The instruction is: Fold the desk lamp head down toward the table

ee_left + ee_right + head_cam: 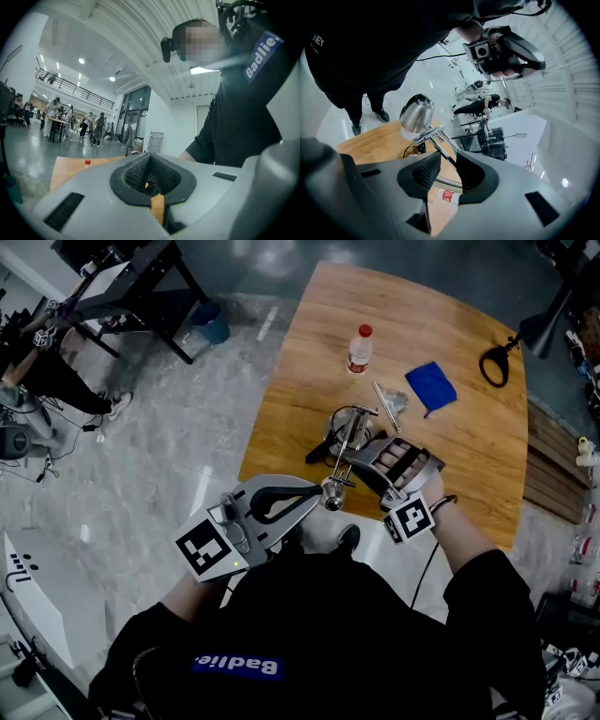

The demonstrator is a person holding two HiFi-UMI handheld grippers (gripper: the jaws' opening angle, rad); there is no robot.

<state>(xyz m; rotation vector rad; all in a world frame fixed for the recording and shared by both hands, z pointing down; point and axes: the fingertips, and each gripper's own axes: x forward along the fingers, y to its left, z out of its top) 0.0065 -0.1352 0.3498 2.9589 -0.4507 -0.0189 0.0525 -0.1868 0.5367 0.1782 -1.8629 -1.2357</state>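
The chrome desk lamp stands on the wooden table (300, 362), its round base (345, 426) near the front edge. Its arm (439, 143) leans toward me, ending in the silver head (330, 497) (416, 114) past the table edge. My right gripper (362, 463) (447, 157) is open, with the thin lamp arm running through the gap between its pads. My left gripper (315, 495) (150, 157) is held level beside the lamp head, jaws shut with nothing between them. It also shows in the right gripper view (506, 49), above the lamp.
On the table lie a red-capped bottle (359, 350) (450, 197), a blue cloth (431, 385), a crumpled clear wrapper (394, 401) and a black loop (494, 365). A blue bin (211, 324) and a dark desk stand on the floor at left.
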